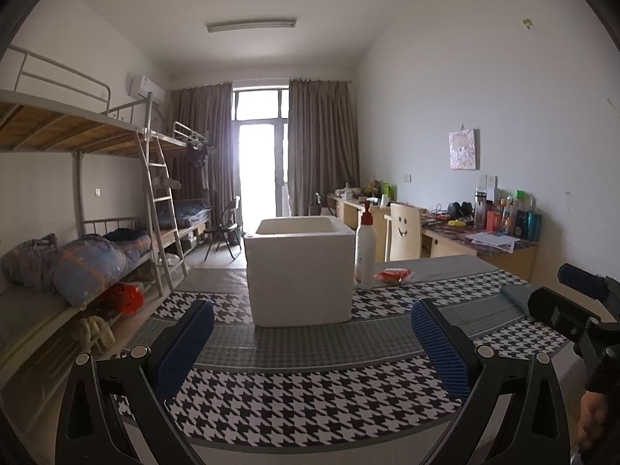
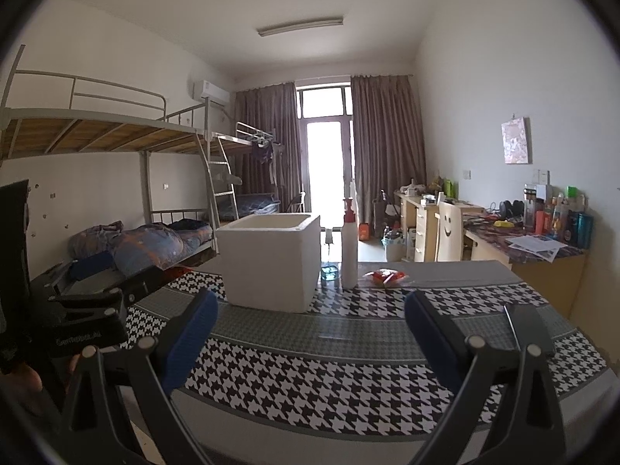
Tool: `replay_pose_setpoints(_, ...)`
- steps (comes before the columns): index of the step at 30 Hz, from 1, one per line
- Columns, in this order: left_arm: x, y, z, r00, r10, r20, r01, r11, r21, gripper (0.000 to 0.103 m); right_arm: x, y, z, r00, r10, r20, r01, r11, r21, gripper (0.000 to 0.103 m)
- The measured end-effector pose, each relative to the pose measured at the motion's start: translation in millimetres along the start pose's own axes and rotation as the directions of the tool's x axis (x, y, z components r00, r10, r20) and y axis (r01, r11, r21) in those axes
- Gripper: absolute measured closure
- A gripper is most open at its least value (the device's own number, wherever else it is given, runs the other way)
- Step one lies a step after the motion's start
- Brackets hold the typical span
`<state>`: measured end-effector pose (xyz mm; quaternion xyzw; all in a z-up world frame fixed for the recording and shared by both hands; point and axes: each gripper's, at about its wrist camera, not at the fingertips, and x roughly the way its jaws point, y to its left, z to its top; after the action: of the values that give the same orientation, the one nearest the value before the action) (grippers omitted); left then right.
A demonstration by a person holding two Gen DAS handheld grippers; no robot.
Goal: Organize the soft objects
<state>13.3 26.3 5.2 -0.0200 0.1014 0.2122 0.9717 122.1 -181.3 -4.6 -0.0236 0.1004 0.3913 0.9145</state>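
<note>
A white foam box (image 1: 301, 271) (image 2: 269, 261) stands open-topped in the middle of the table, which is covered with a houndstooth cloth (image 1: 310, 399) (image 2: 329, 379). Right of it stands a white pump bottle (image 1: 365, 250) (image 2: 349, 248), and beside that lies a small red and orange soft packet (image 1: 394, 274) (image 2: 385, 276). My left gripper (image 1: 312, 333) is open above the cloth, short of the box, nothing between its blue pads. My right gripper (image 2: 312, 325) is open too and holds nothing. A dark flat object (image 2: 529, 327) lies by its right finger.
A bunk bed with bundled bedding (image 1: 89, 263) (image 2: 147, 248) runs along the left wall. Desks with bottles and papers (image 1: 492, 232) (image 2: 542, 240) and a chair with a smiley face (image 1: 405, 232) line the right wall. A blue glass item (image 2: 330, 270) sits behind the bottle.
</note>
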Motion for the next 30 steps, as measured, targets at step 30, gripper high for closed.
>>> replay_pose_setpoints(30,-31,0,-24,1.0,0.019,0.017,-0.019,0.999,0.03,0.001,-25,15,-30,1.0,-0.01,-0.007,0.01,1.0,0.012,0.004)
